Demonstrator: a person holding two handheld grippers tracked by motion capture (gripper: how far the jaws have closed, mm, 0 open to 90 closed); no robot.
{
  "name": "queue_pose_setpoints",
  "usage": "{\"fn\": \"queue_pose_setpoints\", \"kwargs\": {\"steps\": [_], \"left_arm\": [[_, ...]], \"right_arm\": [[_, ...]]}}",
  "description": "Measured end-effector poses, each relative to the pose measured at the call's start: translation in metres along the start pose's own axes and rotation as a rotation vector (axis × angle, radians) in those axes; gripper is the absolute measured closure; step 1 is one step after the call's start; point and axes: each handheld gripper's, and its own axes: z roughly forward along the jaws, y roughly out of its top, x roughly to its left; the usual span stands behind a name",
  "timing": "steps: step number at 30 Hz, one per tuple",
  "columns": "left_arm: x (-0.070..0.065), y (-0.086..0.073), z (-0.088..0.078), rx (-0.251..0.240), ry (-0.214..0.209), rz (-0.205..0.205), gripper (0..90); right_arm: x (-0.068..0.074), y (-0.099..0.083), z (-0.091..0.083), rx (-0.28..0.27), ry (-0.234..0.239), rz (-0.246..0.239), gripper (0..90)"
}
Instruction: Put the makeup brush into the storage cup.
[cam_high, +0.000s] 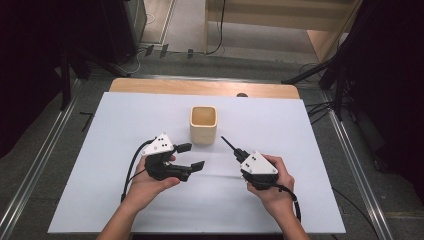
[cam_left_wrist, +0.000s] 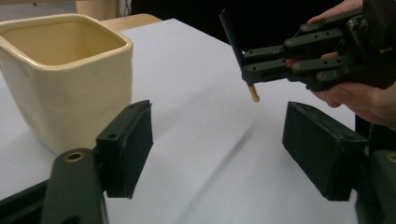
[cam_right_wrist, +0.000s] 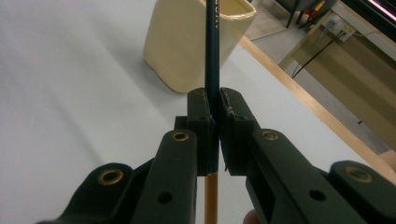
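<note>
Pencil (cam_right_wrist: 214, 56) clamped in right tongs (cam_high: 239, 154), pads pinching it mid-shaft. Long axis runs up-left in the high view, dark tip aimed at the cup (cam_high: 204, 125), which sits just above and left of the tip, centre of the frame, apart from it. Right hand is the nearer to the cup mouth; next move is probably lift, tilt upright, drop in. Left tongs (cam_high: 191, 156) stand fairly wide, nothing between them, lower left of the cup, off the white surface (cam_high: 100, 190). Pencil: slim, dark blue-green shaft with faint lettering, bare orange-tan wood end poking out below the pads. Cup: cream, squarish, glossy, empty, upright.
</note>
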Motion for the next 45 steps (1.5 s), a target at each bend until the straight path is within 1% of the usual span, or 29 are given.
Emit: {"fn": "queue_pose_setpoints", "kwargs": {"steps": [3,5,6,9,14,15,16,18,21,23,25,28,32,33,36,39,41,42,45], "left_arm": [[0.004,0.000,-0.001,0.001,-0.005,-0.039,35.0],[0.007,0.000,-0.002,0.001,-0.023,-0.059,39.7],[0.008,0.000,-0.002,0.001,-0.031,-0.067,41.0],[0.010,0.000,-0.003,0.006,-0.065,-0.085,43.6],[0.011,0.000,-0.003,0.010,-0.098,-0.084,46.7],[0.011,0.000,-0.003,0.015,-0.103,-0.085,47.3],[0.011,0.000,-0.003,0.018,-0.110,-0.089,48.1],[0.012,0.000,-0.002,0.028,-0.129,-0.098,49.5],[0.012,0.000,-0.002,0.042,-0.136,-0.120,52.3],[0.012,0.000,-0.002,0.053,-0.148,-0.134,53.7],[0.012,0.001,-0.001,0.062,-0.145,-0.137,55.5],[0.012,0.001,-0.001,0.069,-0.153,-0.154,57.4],[0.011,0.001,0.000,0.081,-0.140,-0.160,60.9],[0.011,0.001,0.000,0.093,-0.139,-0.161,61.5],[0.011,0.000,0.002,0.114,-0.124,-0.177,65.4],[0.010,0.000,0.003,0.134,-0.117,-0.178,67.8],[0.010,0.000,0.004,0.143,-0.119,-0.188,69.4],[0.010,0.000,0.004,0.145,-0.129,-0.190,70.7],[0.010,0.000,0.004,0.150,-0.143,-0.196,75.0]], "right_arm": [[0.005,0.002,0.003,0.000,0.015,-0.042,84.9],[0.010,0.003,0.004,-0.002,0.027,-0.072,84.9],[0.012,0.003,0.004,-0.007,0.032,-0.082,84.9],[0.019,0.005,0.006,-0.015,0.045,-0.133,84.9],[0.027,0.007,0.008,-0.018,0.060,-0.189,84.9],[0.028,0.007,0.009,-0.019,0.062,-0.194,84.9],[0.029,0.008,0.009,-0.021,0.068,-0.206,84.9],[0.032,0.008,0.010,-0.027,0.062,-0.230,84.9],[0.037,0.009,0.009,-0.035,0.068,-0.265,84.9],[0.040,0.010,0.010,-0.040,0.071,-0.282,84.9],[0.042,0.011,0.010,-0.039,0.074,-0.292,84.9],[0.045,0.012,0.010,-0.043,0.076,-0.311,84.9],[0.049,0.013,0.010,-0.043,0.066,-0.339,84.9],[0.050,0.013,0.010,-0.042,0.064,-0.339,84.9],[0.052,0.013,0.011,-0.040,0.060,-0.357,84.9],[0.055,0.013,0.012,-0.032,0.056,-0.368,84.9],[0.056,0.013,0.012,-0.031,0.059,-0.376,84.9],[0.056,0.013,0.013,-0.029,0.059,-0.385,84.9],[0.057,0.013,0.013,-0.029,0.060,-0.391,85.0]]}}
